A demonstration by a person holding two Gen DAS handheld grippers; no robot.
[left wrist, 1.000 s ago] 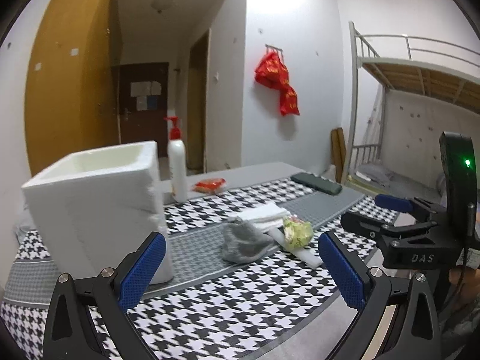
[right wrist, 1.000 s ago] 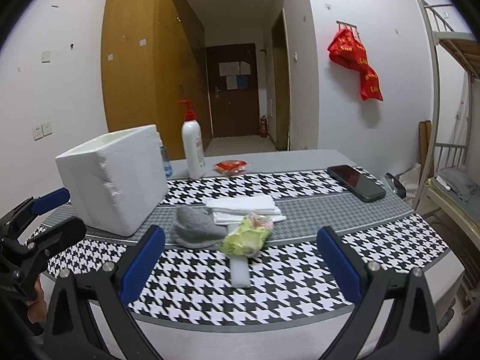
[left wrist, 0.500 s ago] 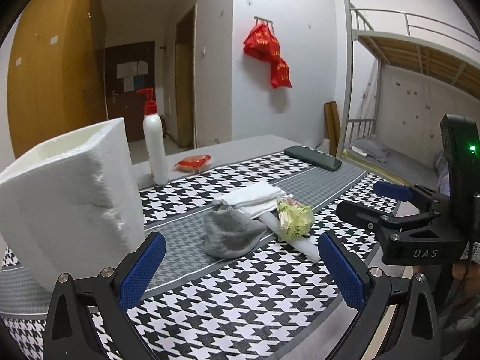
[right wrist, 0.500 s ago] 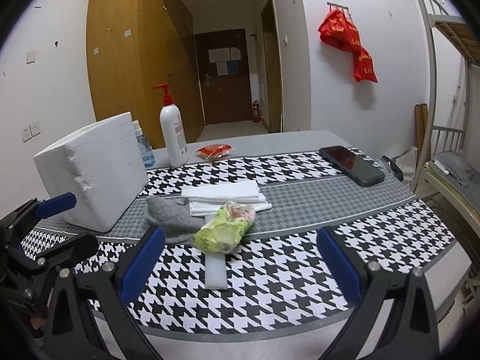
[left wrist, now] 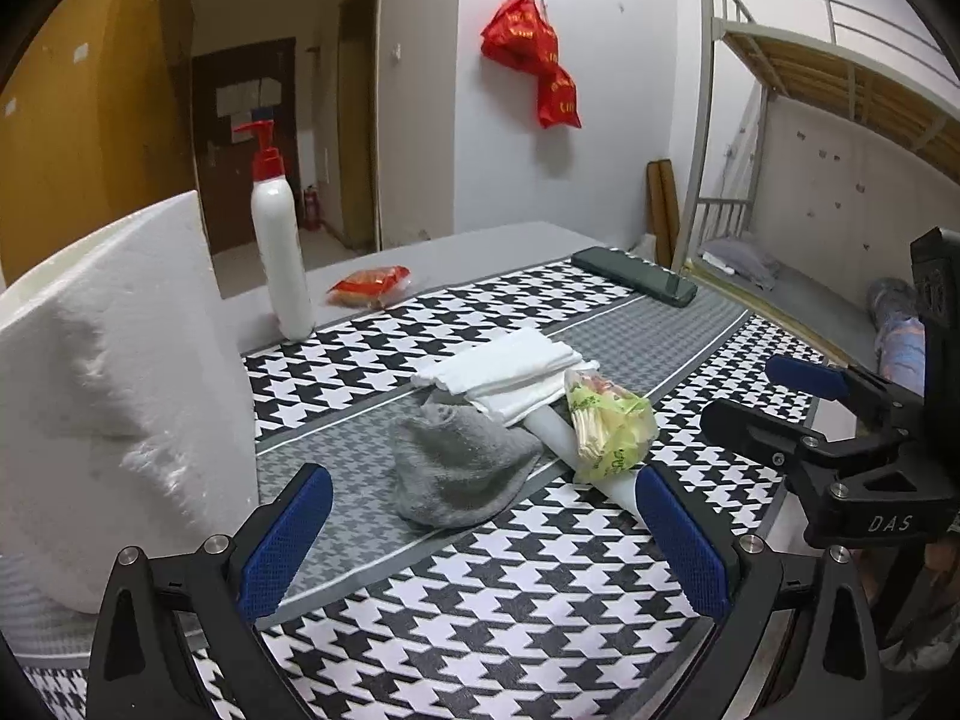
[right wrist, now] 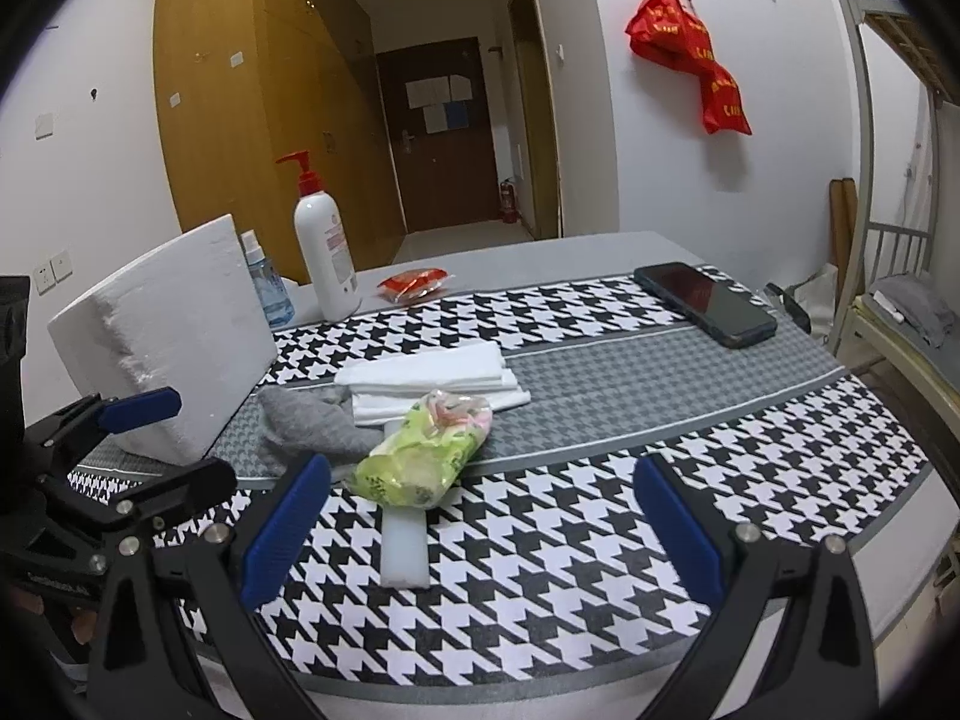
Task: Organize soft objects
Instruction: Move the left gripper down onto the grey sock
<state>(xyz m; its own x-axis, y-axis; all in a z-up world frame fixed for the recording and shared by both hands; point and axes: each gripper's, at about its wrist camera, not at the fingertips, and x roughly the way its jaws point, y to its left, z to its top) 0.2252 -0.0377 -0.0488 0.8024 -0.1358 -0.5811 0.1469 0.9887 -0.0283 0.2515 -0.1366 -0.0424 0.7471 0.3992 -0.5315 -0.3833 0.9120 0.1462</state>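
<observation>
Both jaws spread wide, gripping nothing. Left gripper [left wrist: 483,531] hovers over the near tabletop [left wrist: 540,612] edge, foam box [left wrist: 114,396] close on its left. Grey cloth [left wrist: 456,468], folded white towels [left wrist: 510,372] and green packet [right wrist: 426,450] cluster mid-tabletop, touching; packet lies on a white strip [right wrist: 405,546], possibly foam. Right gripper [right wrist: 480,531] faces them; open cloth to its right, phone [right wrist: 705,303] well apart.

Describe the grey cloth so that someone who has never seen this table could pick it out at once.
Start at the big white foam box on the left of the houndstooth tablecloth. Just right of it lies a small heap of soft things; the grey cloth is the heap's left member, crumpled on the grey stripe. Its neighbours are folded white towels and a yellow-green plastic bag; it alone is grey and fuzzy.
</observation>
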